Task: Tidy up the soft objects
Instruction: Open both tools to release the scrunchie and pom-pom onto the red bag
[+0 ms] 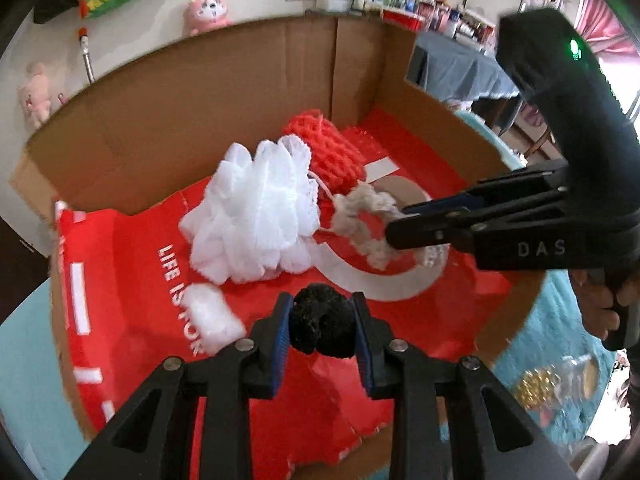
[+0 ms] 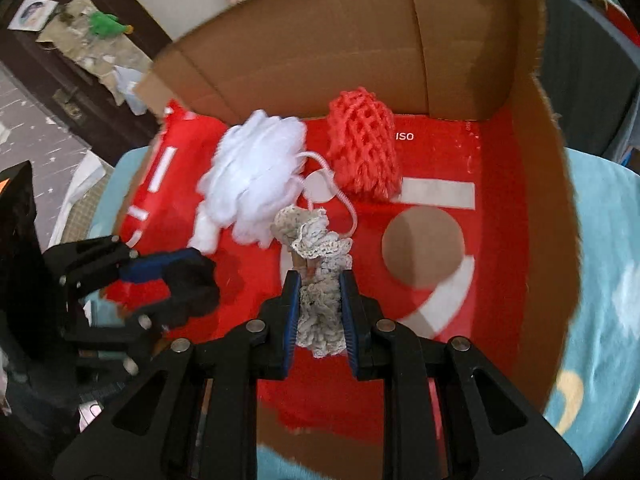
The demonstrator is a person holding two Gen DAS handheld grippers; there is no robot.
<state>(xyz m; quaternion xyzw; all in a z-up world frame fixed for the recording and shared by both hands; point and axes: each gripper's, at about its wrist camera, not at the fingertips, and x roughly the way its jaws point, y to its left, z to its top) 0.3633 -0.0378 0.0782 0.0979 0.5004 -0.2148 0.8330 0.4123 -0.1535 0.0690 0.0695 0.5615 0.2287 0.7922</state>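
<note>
- Your left hand-held gripper (image 1: 322,330) is pinching a black fuzzy scrunchie (image 1: 322,326) across its middle. It looks very light and springy, and the fluff squashes between the blue pads, so a hold through the bunched centre should serve better than one at a loose edge. It hangs over the near end of the cardboard box (image 1: 192,104).
- A small white puff (image 1: 214,318) lies on the box's red floor just beside that gripper, left of it. It appears feather-light; take it around its whole body.
- The white mesh bath pouf (image 2: 252,176) sits mid-box, airy and easily crushed. Its cord loop (image 2: 340,196) trails toward your right side and could snag.
- The red knitted net piece (image 2: 364,144) rests by the back wall, touching or just beside the pouf. It is floppy, and a finger could catch in the open weave.
- Your right hand-held gripper (image 2: 320,308) is pressed onto a cream crocheted scrunchie (image 2: 320,280), held at one end over the box floor. The free ruffled part stands out ahead of the fingers, so expect it to flop.
</note>
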